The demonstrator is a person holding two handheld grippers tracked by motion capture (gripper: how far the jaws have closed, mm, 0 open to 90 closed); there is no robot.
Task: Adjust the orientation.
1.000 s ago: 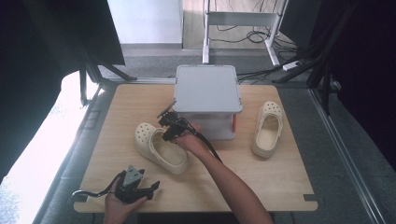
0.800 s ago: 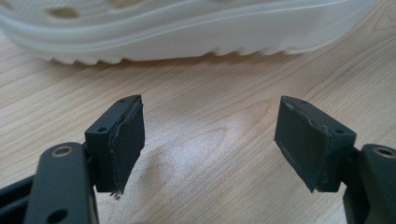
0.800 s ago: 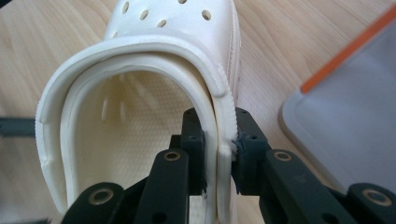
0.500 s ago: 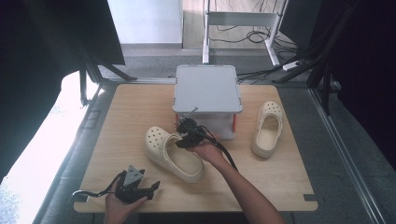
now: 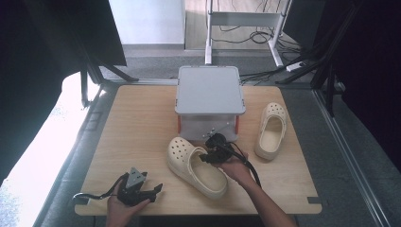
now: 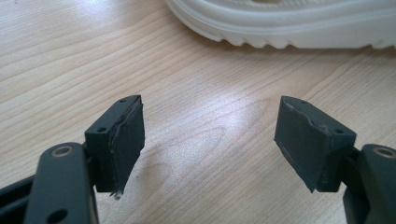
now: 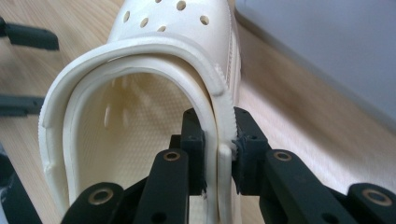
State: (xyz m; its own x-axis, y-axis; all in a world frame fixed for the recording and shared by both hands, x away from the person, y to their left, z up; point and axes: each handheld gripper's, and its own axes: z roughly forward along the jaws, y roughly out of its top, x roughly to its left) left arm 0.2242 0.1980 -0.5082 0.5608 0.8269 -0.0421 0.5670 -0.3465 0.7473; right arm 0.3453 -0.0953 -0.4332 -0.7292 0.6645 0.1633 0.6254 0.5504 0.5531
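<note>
Step in hand, by the look of it: dragging one cream clog (image 5: 196,165) across the table (image 5: 142,123) toward its mate. Right gripper (image 5: 211,156) clamped on the clog's side wall, one jaw inside the shoe and one outside, as seen in the right gripper view (image 7: 219,154); jaws nearly closed, with only the thin rim between the pads. Clog lying sole-down near the middle of the table's front half, toe pointing toward the far left, heel toward the front edge, just in front of the grey lidded box (image 5: 210,90).

Left gripper (image 5: 156,189) resting at the front left corner of the table, in the person's left hand (image 5: 124,208), jaws spread wide and holding nothing; bare wood between the pads in the left gripper view (image 6: 210,140), with the clog's ribbed sole (image 6: 299,32) near, beyond the jaws, not touching.

Next move, probably: carrying the gripped clog rightward past the box to lie beside the second clog (image 5: 271,130), which sits near the right edge, toe toward the far side. Calls for a firm grip on that soft rim, turning the shoe to match its mate, then opening the jaws.

Count: two clogs, one box, two grippers.
</note>
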